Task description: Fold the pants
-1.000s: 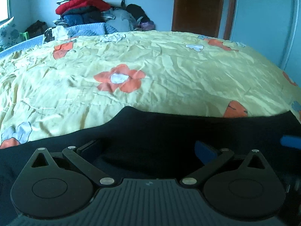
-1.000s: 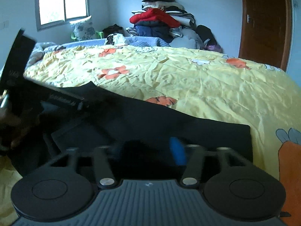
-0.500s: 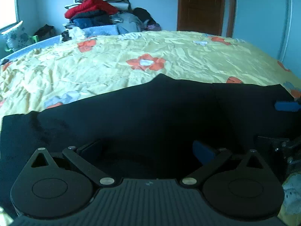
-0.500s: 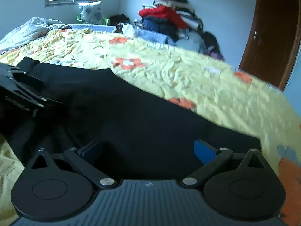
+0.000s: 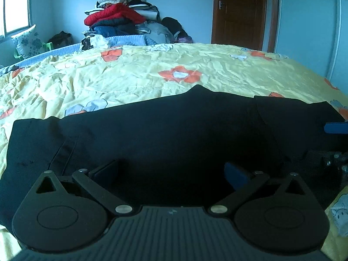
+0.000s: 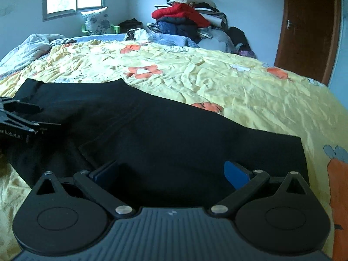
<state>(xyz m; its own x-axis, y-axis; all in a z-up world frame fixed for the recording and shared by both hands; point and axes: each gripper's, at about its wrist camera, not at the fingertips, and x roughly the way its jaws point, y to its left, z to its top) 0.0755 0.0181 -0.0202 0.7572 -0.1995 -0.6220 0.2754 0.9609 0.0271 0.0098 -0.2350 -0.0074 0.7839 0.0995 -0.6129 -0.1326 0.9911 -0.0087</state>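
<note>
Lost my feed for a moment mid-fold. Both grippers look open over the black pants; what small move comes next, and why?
Probably lower the right gripper onto the pants end near it and close. Both it and the left gripper are open and holding nothing, and the pants lie flat and long across the yellow bedspread, so another fold seems due.

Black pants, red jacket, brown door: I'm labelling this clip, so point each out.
black pants (image 6: 174, 134), right wrist view, middle of the fabric
red jacket (image 5: 113, 15), left wrist view, its top fold
brown door (image 5: 239, 13), left wrist view, centre panel

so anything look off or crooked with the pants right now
The black pants lie mostly flat on the yellow bedspread. Only their far edge is uneven, rising to a small peak. Nothing looks damaged.
</note>
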